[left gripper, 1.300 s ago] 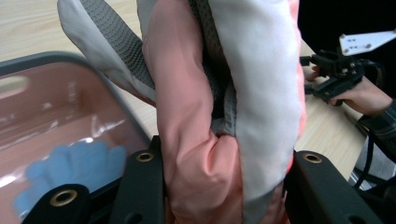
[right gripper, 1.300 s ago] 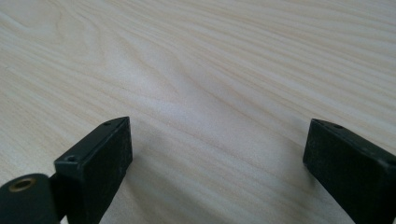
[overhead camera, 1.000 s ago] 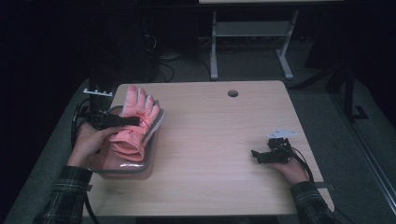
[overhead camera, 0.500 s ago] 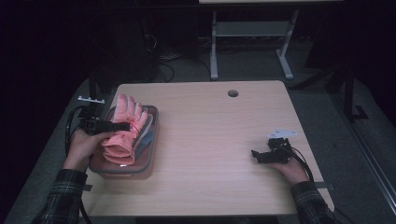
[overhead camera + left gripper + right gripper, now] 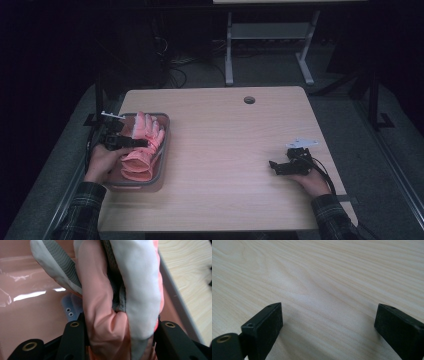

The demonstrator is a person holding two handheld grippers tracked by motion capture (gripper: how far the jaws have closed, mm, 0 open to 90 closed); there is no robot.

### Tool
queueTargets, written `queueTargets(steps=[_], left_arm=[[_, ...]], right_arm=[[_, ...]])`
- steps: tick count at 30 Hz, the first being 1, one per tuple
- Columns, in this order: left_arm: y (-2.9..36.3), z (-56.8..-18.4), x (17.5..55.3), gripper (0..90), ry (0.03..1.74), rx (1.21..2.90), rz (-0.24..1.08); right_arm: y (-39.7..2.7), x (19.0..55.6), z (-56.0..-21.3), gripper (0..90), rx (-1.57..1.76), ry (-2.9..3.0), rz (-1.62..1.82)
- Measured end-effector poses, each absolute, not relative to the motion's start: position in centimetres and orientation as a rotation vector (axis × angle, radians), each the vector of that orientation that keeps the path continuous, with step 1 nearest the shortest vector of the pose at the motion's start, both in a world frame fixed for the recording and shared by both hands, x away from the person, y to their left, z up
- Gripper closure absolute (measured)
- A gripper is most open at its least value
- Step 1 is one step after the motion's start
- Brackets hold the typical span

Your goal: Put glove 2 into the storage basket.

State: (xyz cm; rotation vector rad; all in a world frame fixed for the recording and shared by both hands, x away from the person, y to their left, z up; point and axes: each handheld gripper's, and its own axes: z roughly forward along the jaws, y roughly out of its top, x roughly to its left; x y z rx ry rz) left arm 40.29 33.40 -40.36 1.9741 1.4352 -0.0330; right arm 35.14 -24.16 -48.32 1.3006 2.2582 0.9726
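Our left gripper (image 5: 131, 142) has the pink glove (image 5: 141, 150) bunched between its jaws, which have just been opening a bit. In the left gripper view the folded fabric (image 5: 117, 302) is still wedged against both jaws, so we'd say it's still gripped, loosely, at about mid-width. The glove sits down inside the grey-rimmed bin (image 5: 165, 150) at the left edge of the table (image 5: 235, 165), cuff toward us and fingers pointing away, so its long axis runs front to back along the bin. The gripper crosses it from the left, roughly square to that axis, with the glove directly under and ahead of the jaws. Looks to us like the drop-off step: what matters next is that the glove is already inside the bin walls, so the jaws just need to widen and lift straight out. Our right gripper (image 5: 280, 167) is parked well apart on the right side, jaws wide open over bare wood with nothing between them, so the left hand is clearly the nearer one.
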Motion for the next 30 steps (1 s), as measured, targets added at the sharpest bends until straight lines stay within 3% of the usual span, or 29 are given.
queueTargets(steps=[4, 12, 14, 30], left_arm=[[33.7, -40.9, 40.5, 54.2, 1.441, 1.949, -0.057], [34.5, -39.5, 40.5, 22.9, 1.416, 1.943, -0.020], [35.0, -38.7, 40.5, 19.3, 1.422, 1.925, 0.021], [36.6, -33.4, 39.6, 17.4, 1.354, 1.906, 0.223]], right_arm=[[-24.2, 35.1, -48.3, 7.4, 1.301, 2.258, 0.972], [-24.2, 35.1, -48.3, 7.4, 1.301, 2.258, 0.972], [-24.2, 35.1, -48.3, 7.4, 1.301, 2.259, 0.972], [-24.2, 35.1, -48.3, 7.4, 1.301, 2.259, 0.973]])
